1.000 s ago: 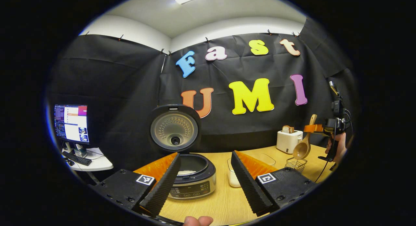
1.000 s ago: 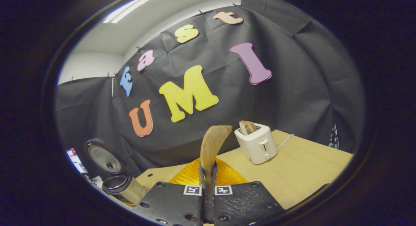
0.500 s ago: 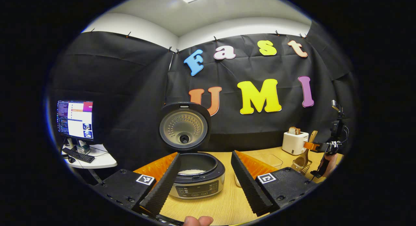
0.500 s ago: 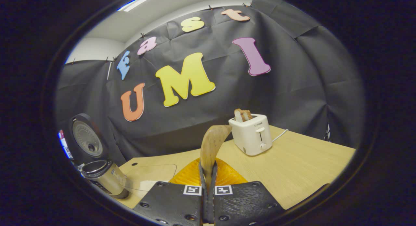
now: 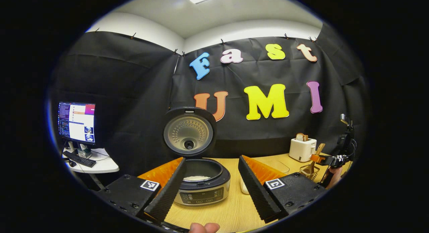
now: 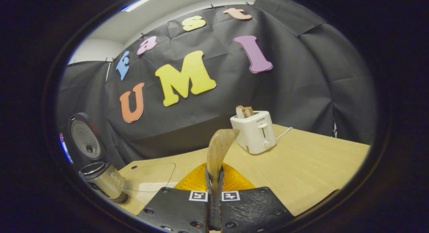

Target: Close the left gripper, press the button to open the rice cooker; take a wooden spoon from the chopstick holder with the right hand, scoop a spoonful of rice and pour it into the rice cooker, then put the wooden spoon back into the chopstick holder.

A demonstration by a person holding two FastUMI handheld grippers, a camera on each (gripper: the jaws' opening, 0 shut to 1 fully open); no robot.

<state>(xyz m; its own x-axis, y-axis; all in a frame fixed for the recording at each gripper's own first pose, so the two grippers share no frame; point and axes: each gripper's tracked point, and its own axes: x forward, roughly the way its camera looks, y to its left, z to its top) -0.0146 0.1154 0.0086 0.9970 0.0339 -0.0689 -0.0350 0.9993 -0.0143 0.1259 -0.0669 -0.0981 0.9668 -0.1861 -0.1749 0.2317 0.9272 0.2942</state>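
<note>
Lowered since a second ago, the right gripper now sits just above the chopstick holder in the left gripper view, where earlier it held the wooden spoon high with its bowl hanging clear over the basket. In the right gripper view the table takes up more of the lower scene than before, and the toaster stands higher in it.

Largest first: the rice cooker stands with its lid up and white rice showing in the pot, so the pouring looks done and the return of the spoon is the step in hand. The clear rice container lies between cooker and holder.

The right gripper is clamped on the spoon handle, both fingers pressed flat against it, with the handle end poking up past the tips. The left gripper stands wide apart, idle, framing the cooker.

The risks are small but real. The holder is a light wire basket; if the spoon bowl catches its rim or pushes sideways, the basket may tip or slide. Letting go too early, with the bowl not well inside, could let the spoon topple out onto the table. How deep the bowl sits I cannot tell.
</note>
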